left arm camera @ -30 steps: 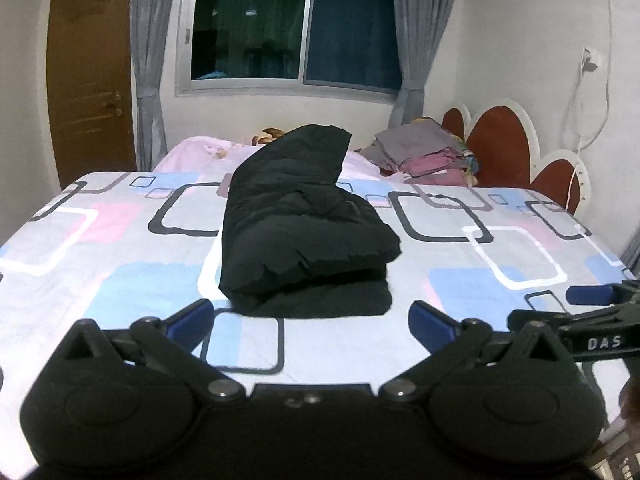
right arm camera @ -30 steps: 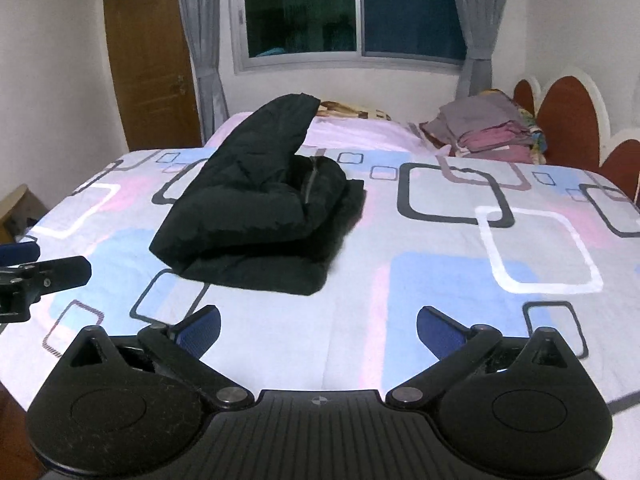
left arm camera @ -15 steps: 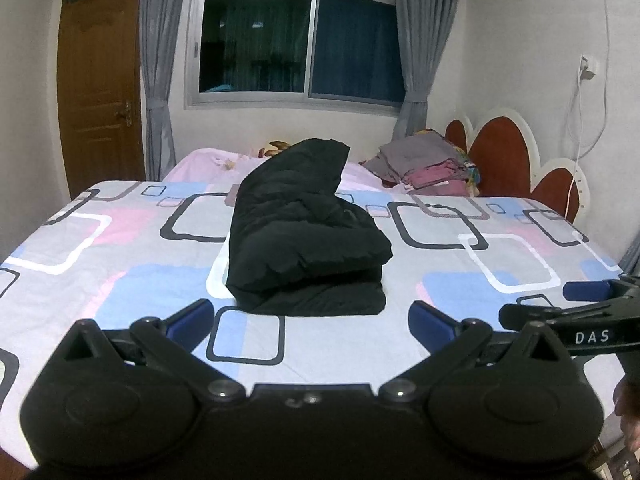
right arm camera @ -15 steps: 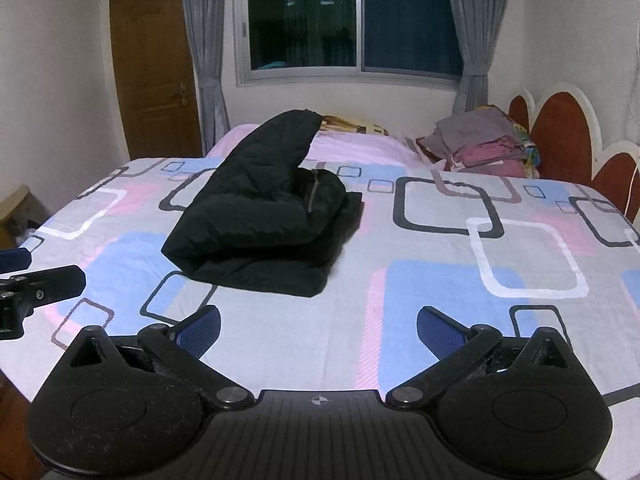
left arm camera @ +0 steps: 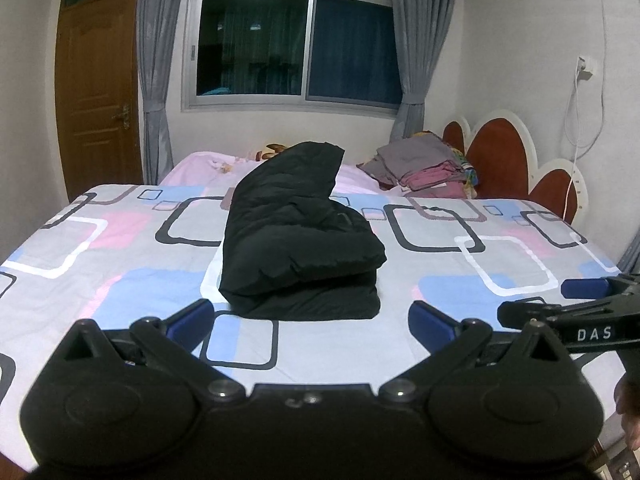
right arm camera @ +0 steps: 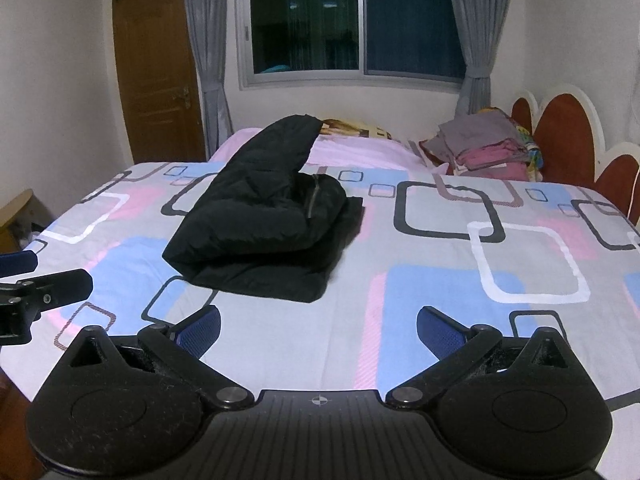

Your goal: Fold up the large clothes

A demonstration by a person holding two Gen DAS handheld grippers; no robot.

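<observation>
A black puffer jacket point(left arm camera: 298, 240) lies folded in a thick bundle in the middle of the bed, with one long part stretching away toward the pillows. In the right wrist view the same jacket point(right arm camera: 264, 220) sits left of centre. My left gripper point(left arm camera: 311, 322) is open and empty, held back from the jacket's near edge. My right gripper point(right arm camera: 318, 326) is open and empty too, to the right of the jacket. Each gripper shows at the side of the other's view.
The bed point(left arm camera: 500, 264) has a sheet with pink, blue and grey squares. A stack of folded grey and pink clothes point(left arm camera: 424, 164) lies by the red headboard point(left arm camera: 496, 156). A wooden door point(left arm camera: 96, 96) stands at the left, with a curtained window behind the bed.
Both grippers have drawn back and risen away from the jacket, so it looks smaller and more of the room shows. The jacket has stayed still.
</observation>
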